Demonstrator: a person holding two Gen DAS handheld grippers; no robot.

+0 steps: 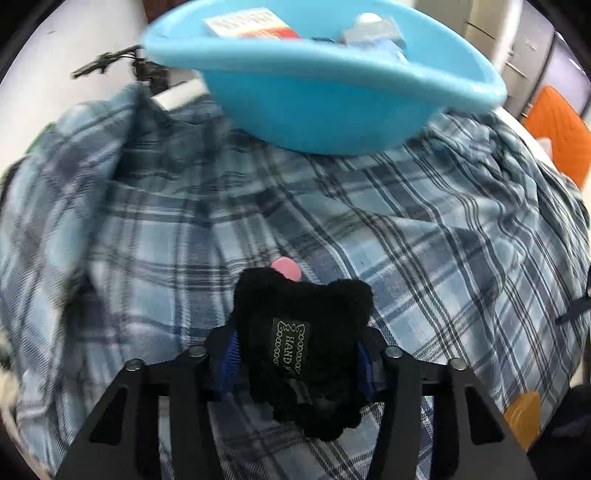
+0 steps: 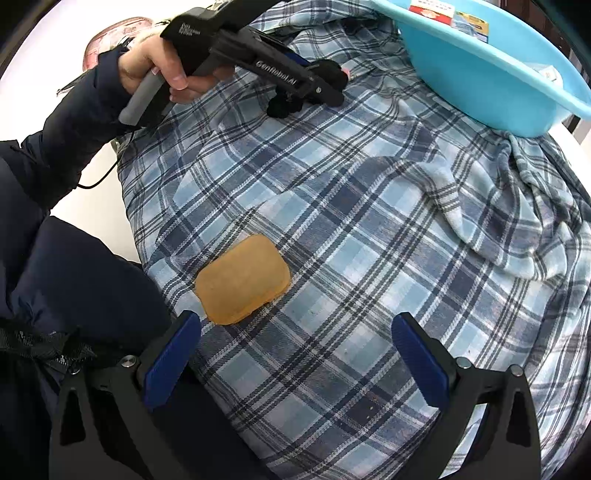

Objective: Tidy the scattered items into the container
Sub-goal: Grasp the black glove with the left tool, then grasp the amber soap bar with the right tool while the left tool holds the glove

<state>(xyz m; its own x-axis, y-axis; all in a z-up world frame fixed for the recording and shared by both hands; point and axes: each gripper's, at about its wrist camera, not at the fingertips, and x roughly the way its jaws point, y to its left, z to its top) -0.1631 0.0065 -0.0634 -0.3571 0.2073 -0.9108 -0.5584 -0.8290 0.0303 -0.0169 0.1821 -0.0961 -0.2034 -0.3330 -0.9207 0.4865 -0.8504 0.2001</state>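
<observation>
The left gripper (image 1: 295, 365) is clamped on the black fuzzy toy (image 1: 303, 332) — blue pads pressed in on both sides, a small woven label facing the camera and a pink bit (image 1: 286, 267) poking out at the toy's far edge. From the right wrist view you can see a hand (image 2: 162, 74) in a dark sleeve working that tool's handle, with the toy low over the blue plaid cloth (image 2: 351, 221) that covers the table. The light blue basin (image 1: 317, 99) sits on the cloth just beyond, with a red-and-white box (image 1: 251, 24) and a grey item (image 1: 373, 33) already inside. Over on the other side, the right gripper (image 2: 295, 362) hangs with its jaws spread wide, nothing between them — and the tan soap-like bar (image 2: 242, 278) lies flat on the plaid just ahead of its left finger.
</observation>
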